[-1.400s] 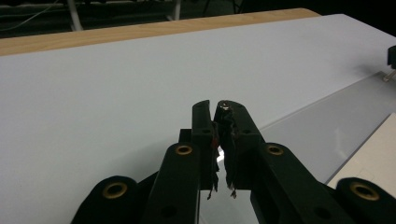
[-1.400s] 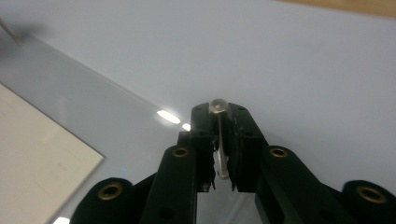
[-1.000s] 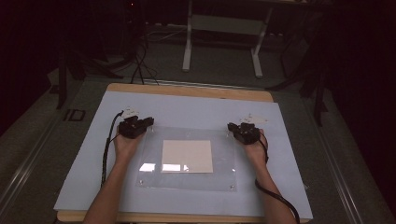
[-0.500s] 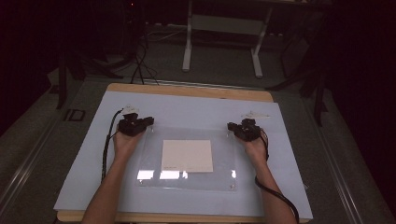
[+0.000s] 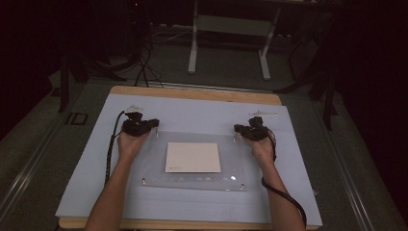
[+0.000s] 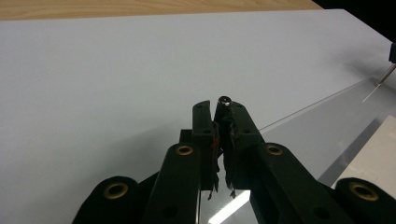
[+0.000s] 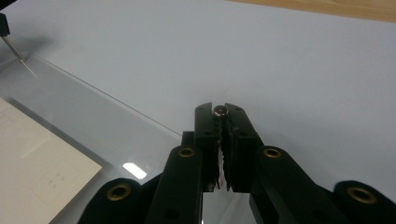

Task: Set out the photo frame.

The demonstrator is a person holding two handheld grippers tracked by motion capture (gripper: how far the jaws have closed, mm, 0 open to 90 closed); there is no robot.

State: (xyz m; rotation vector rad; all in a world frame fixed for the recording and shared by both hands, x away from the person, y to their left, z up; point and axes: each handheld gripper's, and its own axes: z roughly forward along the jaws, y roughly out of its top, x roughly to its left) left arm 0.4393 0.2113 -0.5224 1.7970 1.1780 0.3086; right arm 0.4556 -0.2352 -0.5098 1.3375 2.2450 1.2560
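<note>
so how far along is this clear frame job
Done: the paper sheet lies under the clear panel. In hand: the left gripper and right gripper are each shut on a small metal screw at the far corners. Left: the near corner screws look untouched.

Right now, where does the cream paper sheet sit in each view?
High view: paper sheet mid-picture, inside the clear plate outline.
Left gripper view: at the lower right edge.
Right gripper view: in the lower left corner.
Shared landmark: the clear plate's far edge.
</note>
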